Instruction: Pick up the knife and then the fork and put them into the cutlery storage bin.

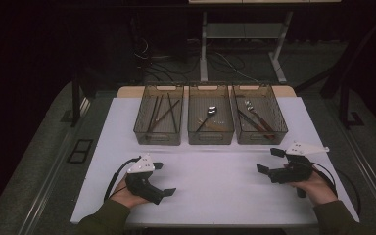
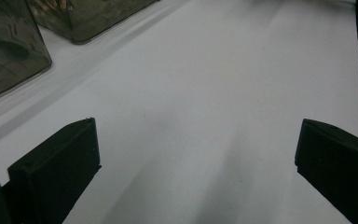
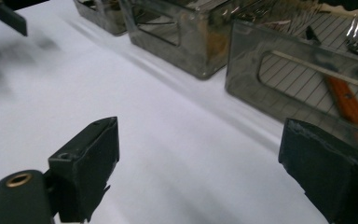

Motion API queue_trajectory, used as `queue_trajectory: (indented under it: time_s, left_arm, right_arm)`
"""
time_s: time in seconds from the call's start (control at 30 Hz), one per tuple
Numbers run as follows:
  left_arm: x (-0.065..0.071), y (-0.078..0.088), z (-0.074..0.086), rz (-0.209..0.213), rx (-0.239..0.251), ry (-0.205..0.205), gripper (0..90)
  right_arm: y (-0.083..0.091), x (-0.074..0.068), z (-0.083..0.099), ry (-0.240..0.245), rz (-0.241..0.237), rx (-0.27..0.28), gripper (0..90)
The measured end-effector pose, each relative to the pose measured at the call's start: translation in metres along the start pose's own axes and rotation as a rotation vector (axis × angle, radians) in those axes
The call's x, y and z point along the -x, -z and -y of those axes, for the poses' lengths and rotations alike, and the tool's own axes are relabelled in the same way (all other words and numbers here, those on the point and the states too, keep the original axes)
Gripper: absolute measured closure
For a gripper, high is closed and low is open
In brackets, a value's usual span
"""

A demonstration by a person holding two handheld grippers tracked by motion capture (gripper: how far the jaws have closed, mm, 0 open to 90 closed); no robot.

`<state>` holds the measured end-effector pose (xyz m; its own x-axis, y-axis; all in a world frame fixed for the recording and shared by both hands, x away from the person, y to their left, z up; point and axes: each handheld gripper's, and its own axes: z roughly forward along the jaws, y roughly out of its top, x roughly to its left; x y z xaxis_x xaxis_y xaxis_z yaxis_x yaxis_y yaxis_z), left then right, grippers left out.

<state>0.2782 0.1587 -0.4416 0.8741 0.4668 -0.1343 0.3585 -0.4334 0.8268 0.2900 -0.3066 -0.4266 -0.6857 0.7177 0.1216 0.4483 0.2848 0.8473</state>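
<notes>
The high camera looks forward and down on the white counter from some way off. Both claw cameras sit low and close (almost skimming it), sharing the grey bins.

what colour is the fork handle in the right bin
Orange-brown, like wood. The fork handle in the right bin shows best in the right gripper view.

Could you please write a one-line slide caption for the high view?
Both open grippers, left gripper and right gripper, rest on white table before three cutlery bins.
</notes>
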Motion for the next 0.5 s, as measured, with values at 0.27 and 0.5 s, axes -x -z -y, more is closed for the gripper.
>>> queue_trajectory:
  time_s: [0.27, 0.5]
  left_arm:
    - [0.000, 0.000, 0.000, 0.001, -0.002, -0.001, 0.0]
    - [0.000, 0.000, 0.000, 0.000, -0.006, -0.004, 0.0]
  right_arm:
    - [0.006, -0.014, 0.018, 0.014, -0.025, -0.019, 12.4]
    - [0.007, -0.022, 0.020, 0.010, -0.030, 0.007, 12.4]
